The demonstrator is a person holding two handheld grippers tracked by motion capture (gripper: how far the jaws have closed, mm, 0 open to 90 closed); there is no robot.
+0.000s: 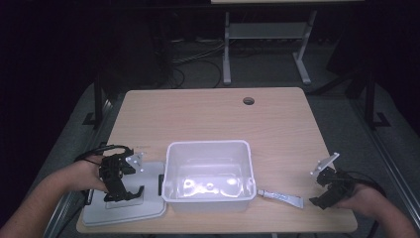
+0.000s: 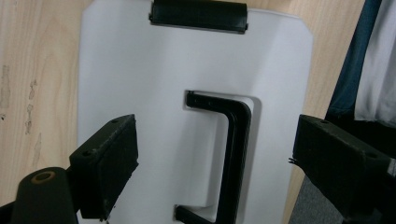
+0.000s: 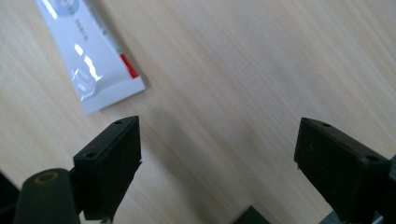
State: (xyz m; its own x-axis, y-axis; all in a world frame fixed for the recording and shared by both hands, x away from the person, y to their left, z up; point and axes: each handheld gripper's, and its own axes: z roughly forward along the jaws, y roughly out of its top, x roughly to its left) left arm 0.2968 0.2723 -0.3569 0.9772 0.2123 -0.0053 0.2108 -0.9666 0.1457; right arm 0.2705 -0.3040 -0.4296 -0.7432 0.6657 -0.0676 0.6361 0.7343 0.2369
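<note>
Near the table's (image 1: 208, 109) front-left corner the left gripper (image 1: 123, 191) hangs spread wide over the bin lid's black handle (image 2: 233, 154), probably lining up a grab, while the right gripper (image 1: 324, 196), also spread, sits beside the tube (image 1: 282, 198) by the empty bin (image 1: 208, 176)

A white bin (image 1: 208, 176) sits near the table's (image 1: 208, 116) front edge, its lid (image 1: 124, 206) at the front left corner, a tube (image 1: 281, 198) just right of it.

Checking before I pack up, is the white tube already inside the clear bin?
No, the tube lies on the table just right of the bin.
</note>
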